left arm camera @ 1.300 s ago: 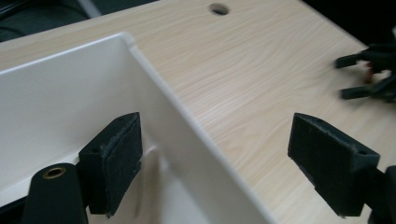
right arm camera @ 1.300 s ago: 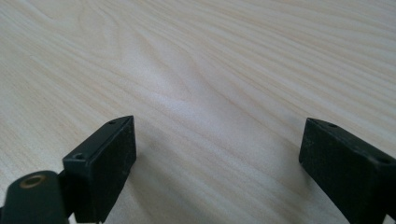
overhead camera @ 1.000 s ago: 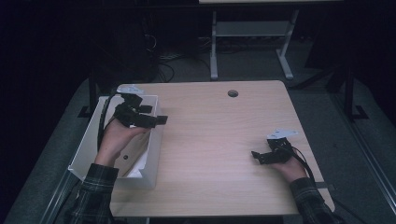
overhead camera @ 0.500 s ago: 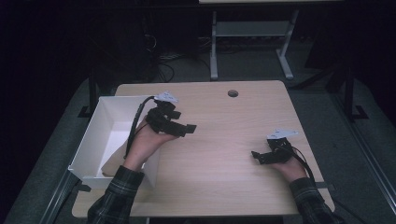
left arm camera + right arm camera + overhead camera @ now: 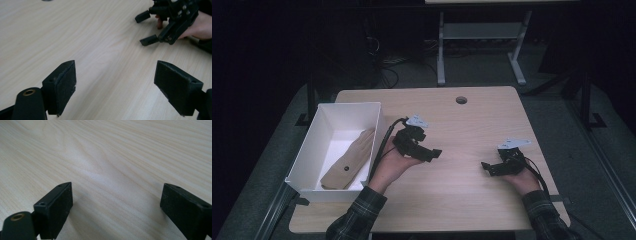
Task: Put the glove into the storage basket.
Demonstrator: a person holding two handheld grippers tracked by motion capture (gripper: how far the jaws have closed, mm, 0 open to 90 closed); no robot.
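Note:
My left gripper (image 5: 428,151) hovers over the middle of the light wooden table (image 5: 472,125), just right of a white bin (image 5: 307,150). Its jaws stand wide open with nothing between them, as the left gripper view (image 5: 115,87) shows. A flat tan piece (image 5: 349,160) with a small dark hole lies in the bin. My right gripper (image 5: 488,168) rests low near the table's right front, open and empty, with bare wood between its jaws (image 5: 116,207). The left gripper view has the right gripper (image 5: 146,28) at its top right, held by a hand.
A round dark cable hole (image 5: 461,100) sits near the table's far edge. A grey metal frame (image 5: 477,45) stands on the floor beyond the table. Dark floor surrounds the table on all sides.
My left gripper has moved right, from over the white bin to the table's middle, uncovering the tan piece in the bin. The right gripper has stayed in place.

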